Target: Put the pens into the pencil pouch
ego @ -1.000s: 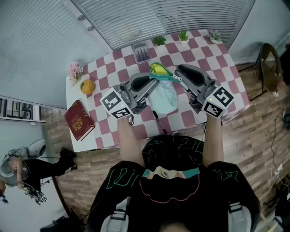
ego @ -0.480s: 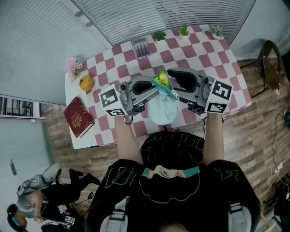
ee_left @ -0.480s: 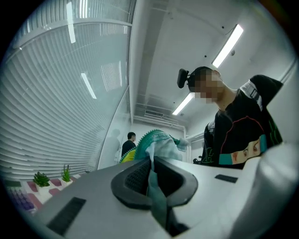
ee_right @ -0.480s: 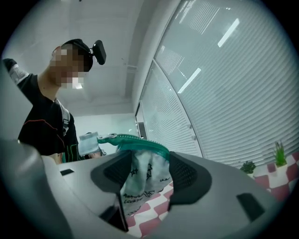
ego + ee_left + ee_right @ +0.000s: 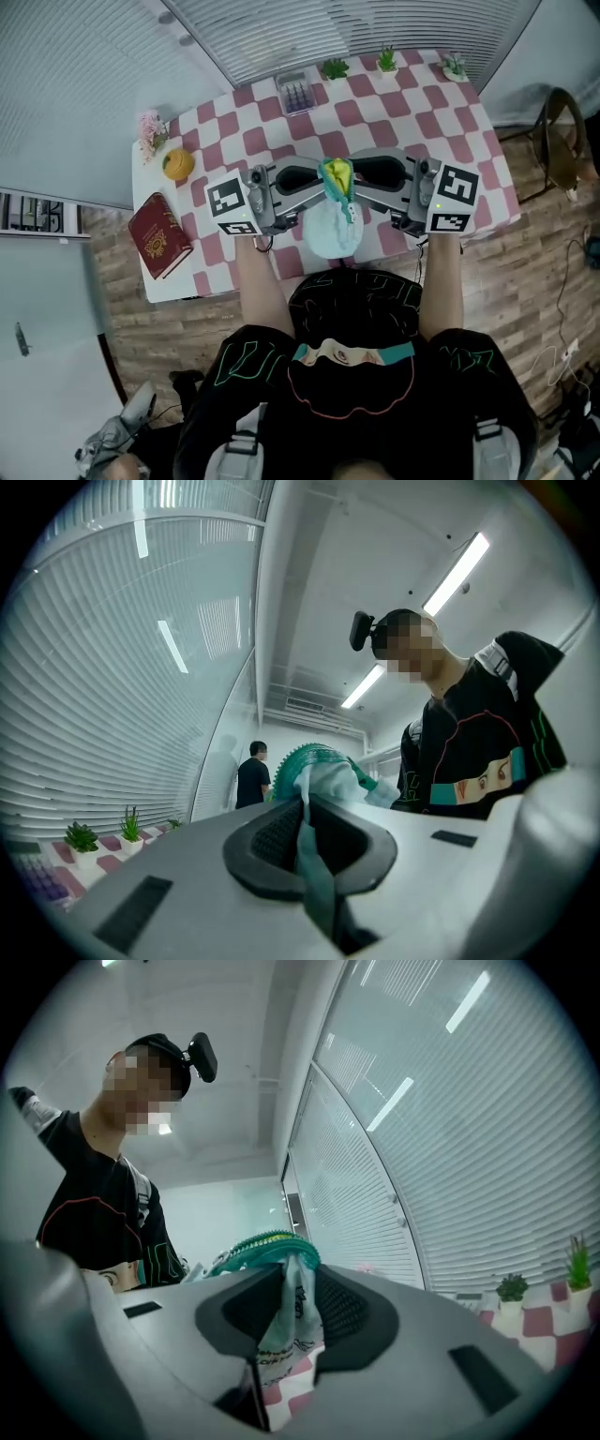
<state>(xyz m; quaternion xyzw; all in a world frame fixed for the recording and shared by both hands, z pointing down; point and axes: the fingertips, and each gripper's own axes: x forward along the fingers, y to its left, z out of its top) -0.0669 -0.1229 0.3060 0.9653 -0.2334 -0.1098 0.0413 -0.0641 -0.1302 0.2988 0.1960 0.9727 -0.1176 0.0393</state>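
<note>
Jaws of the left gripper (image 5: 303, 825) pinch one lip of the pouch (image 5: 335, 228), which hangs at centre frame; the right gripper's (image 5: 298, 1309) have just been closing on the opposite lip. This is likely the mouth-opening step (no pen in view). The next move calls for parting the lips and freeing one gripper.

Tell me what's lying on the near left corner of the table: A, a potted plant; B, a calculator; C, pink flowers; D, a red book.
D: in the head view a red book lies on the near left corner of the table.
</note>
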